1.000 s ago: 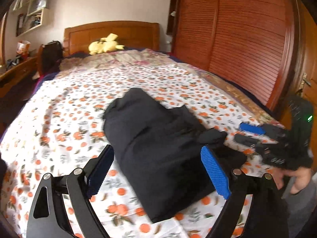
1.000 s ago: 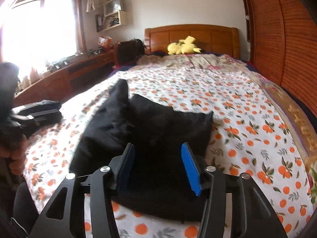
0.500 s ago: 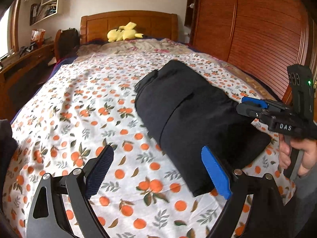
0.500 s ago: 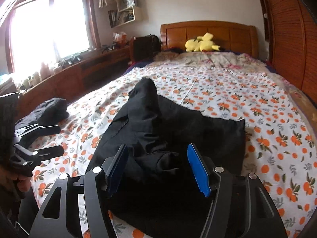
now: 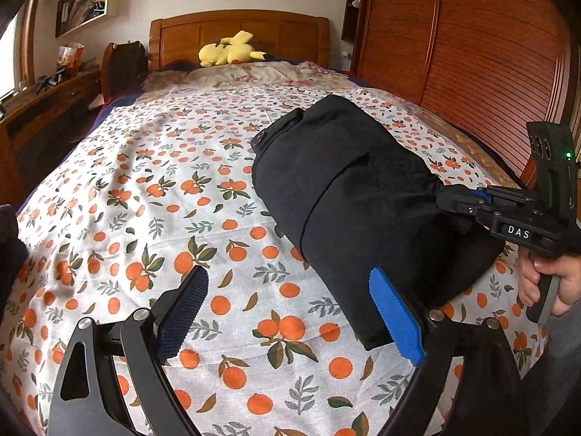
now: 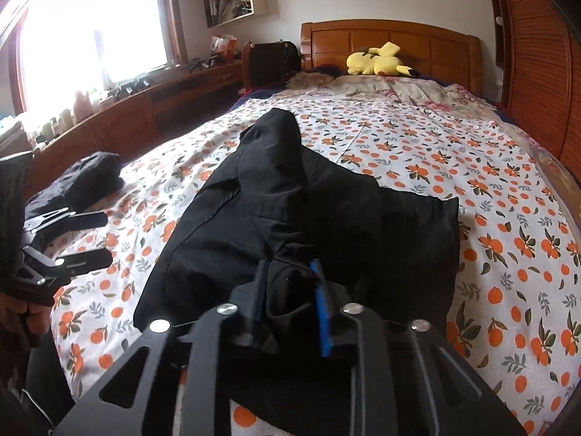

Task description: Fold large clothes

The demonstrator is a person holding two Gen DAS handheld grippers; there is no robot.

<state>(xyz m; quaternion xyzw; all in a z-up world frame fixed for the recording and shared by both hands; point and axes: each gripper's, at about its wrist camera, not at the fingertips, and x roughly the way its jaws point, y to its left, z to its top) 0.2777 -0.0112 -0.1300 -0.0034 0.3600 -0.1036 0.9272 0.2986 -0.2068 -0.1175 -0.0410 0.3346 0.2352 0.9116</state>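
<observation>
On the orange-print bed (image 5: pixel 225 239) the black garment (image 5: pixel 348 189) lies bunched toward the wardrobe side; your right hand-held gripper (image 6: pixel 290 287) has just closed on its near edge, apparently firmly. Bring the spread-open, empty left hand-held gripper (image 5: pixel 290 312) onto the garment's other near corner before lifting.

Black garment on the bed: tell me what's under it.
The black garment lies on the orange-print bedsheet, which shows all around it. Whatever lies under its folds is covered. The right gripper pinches its near edge.
</observation>
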